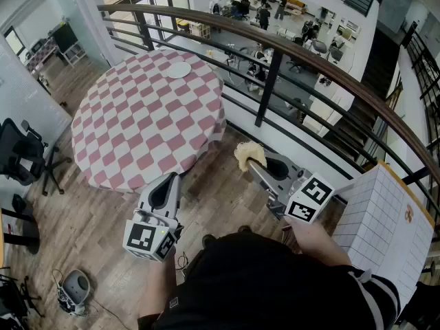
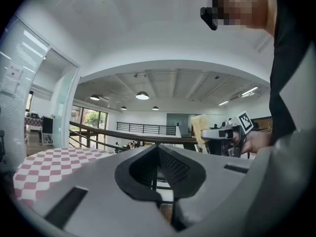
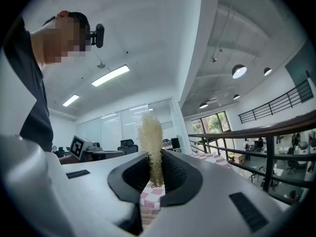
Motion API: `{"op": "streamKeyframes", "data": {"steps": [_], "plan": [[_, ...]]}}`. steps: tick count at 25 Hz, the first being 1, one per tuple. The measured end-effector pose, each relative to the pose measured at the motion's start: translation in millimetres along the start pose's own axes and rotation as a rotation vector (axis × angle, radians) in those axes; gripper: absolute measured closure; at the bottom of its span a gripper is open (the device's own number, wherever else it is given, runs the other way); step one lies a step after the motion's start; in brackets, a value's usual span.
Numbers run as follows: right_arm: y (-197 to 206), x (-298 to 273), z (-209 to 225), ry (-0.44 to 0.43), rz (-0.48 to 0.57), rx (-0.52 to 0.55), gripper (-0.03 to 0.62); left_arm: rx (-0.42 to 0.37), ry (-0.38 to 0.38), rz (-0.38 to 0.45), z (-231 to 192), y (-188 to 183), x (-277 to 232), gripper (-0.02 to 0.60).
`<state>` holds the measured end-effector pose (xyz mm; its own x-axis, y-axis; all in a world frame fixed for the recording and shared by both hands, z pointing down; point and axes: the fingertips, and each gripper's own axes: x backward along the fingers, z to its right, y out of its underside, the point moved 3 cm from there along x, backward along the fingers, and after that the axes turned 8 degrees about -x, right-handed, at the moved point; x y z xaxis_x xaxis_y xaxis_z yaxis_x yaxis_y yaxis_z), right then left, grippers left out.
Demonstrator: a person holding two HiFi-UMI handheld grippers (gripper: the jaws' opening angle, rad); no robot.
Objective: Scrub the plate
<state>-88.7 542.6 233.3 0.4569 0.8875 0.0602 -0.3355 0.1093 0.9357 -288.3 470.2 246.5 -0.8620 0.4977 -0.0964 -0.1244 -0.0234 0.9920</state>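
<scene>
The person held both grippers out low in front of the body, well apart from each other. The left gripper pointed forward, its jaws pressed together with nothing between them. The right gripper angled forward and toward the left, its jaws clamped on a pale fibrous scrubber. The right hand gripped its handle.

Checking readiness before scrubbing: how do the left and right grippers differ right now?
The right gripper is shut on a yellowish scrub pad that sticks out past its jaws; the left gripper is shut on nothing. The left gripper sits by the near edge of the checkered table; the right gripper is off beside it, nearer the railing. Both are far from the plate.
</scene>
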Motion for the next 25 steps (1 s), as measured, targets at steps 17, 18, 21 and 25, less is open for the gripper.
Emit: {"op": "streamKeyframes", "data": {"steps": [17,18,21,25], "plan": [[-17.6,52.3,47.5,0.017,0.045,-0.013,0.553,-0.006,0.024,-0.004,43.9,-5.3,-49.4,0.573],[-18.5,58.5,51.3,0.018,0.049,-0.015,0.553,-0.007,0.025,-0.004,49.5,-5.8,-53.5,0.572],[-19.7,75.5,61.9,0.024,0.057,-0.018,0.553,-0.015,0.027,-0.001,64.1,-8.0,-64.1,0.573],[-17.9,85.7,71.5,0.024,0.053,-0.034,0.553,-0.011,0.026,-0.003,72.6,-7.8,-75.0,0.572]]}}
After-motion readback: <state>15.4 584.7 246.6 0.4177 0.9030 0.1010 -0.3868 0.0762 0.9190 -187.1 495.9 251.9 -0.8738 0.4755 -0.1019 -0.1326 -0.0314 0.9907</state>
